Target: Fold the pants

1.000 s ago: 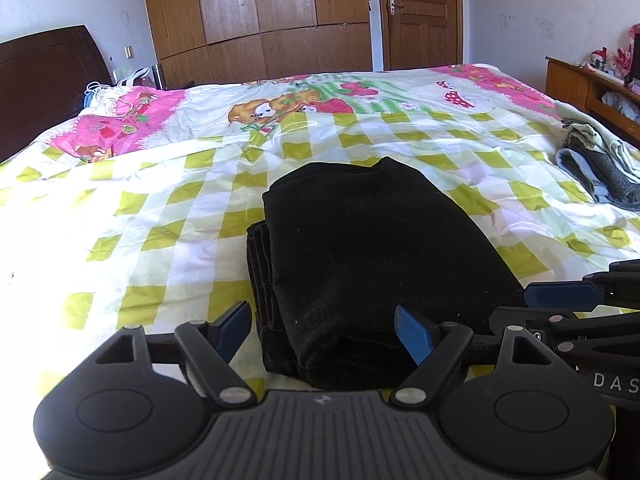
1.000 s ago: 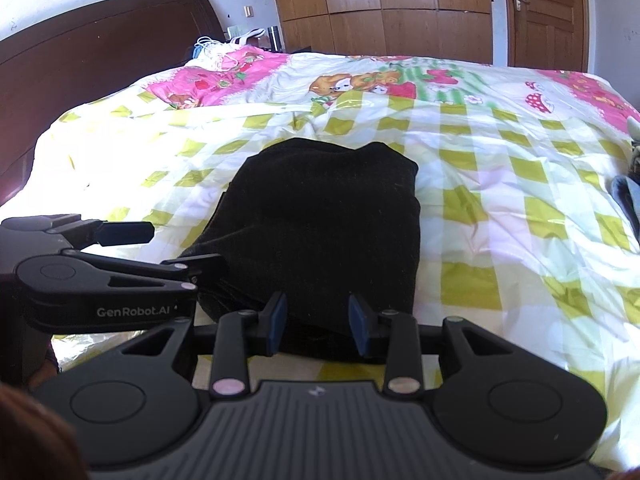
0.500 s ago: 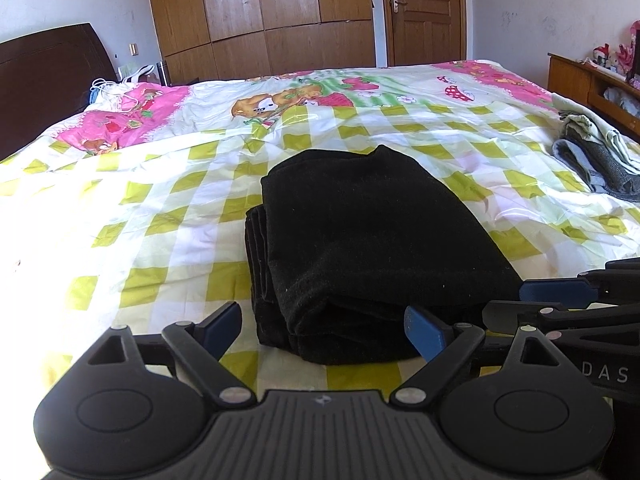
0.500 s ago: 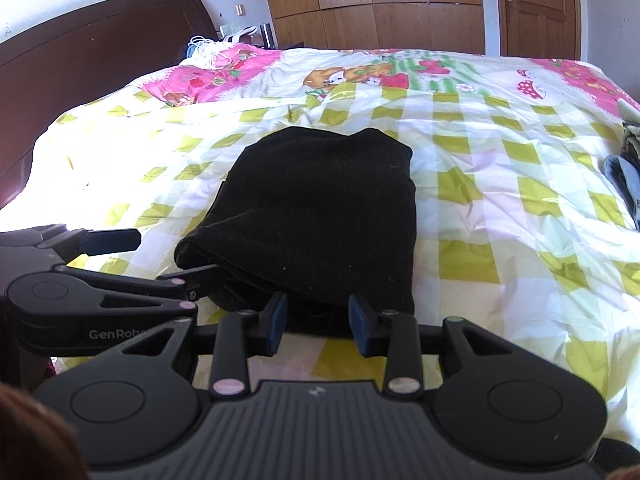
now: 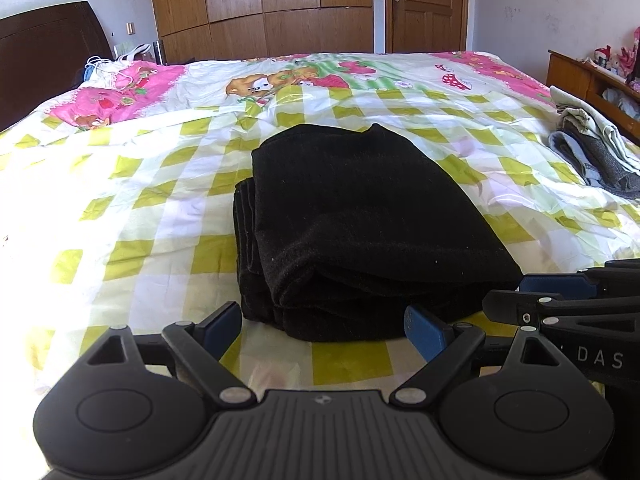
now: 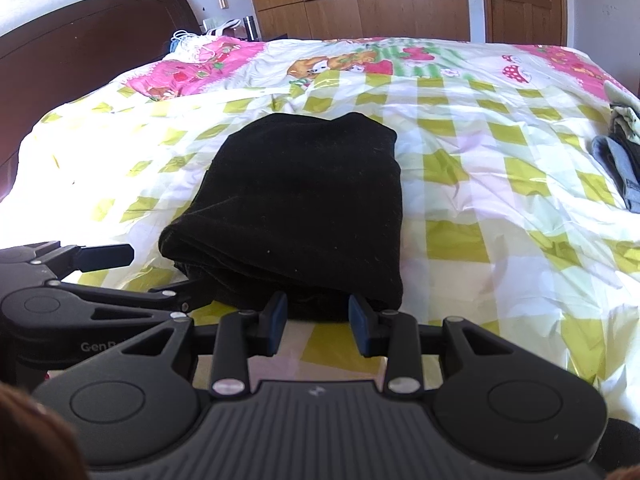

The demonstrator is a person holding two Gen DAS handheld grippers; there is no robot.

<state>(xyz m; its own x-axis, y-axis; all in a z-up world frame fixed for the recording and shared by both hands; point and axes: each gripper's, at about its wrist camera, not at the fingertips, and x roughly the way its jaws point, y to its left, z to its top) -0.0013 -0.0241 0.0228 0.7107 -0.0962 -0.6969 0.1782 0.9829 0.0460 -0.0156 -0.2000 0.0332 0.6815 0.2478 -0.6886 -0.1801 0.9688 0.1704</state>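
Note:
The black pants (image 5: 360,216) lie folded in a thick stack on the checked bedspread (image 5: 132,208); they also show in the right wrist view (image 6: 304,200). My left gripper (image 5: 320,328) is wide open and empty, just short of the stack's near edge. My right gripper (image 6: 318,322) is partly open and empty, its blue pads just before the near edge. Each gripper shows at the side of the other's view.
A pile of grey and pale clothes (image 5: 592,152) lies at the bed's right side. A dark headboard (image 6: 80,60) stands at the left, a wooden wardrobe (image 5: 280,4) and door behind, a wooden shelf (image 5: 592,80) at the right.
Both grippers have drawn back toward me from the folded pants, so the stack sits farther ahead. The jaw openings look unchanged.

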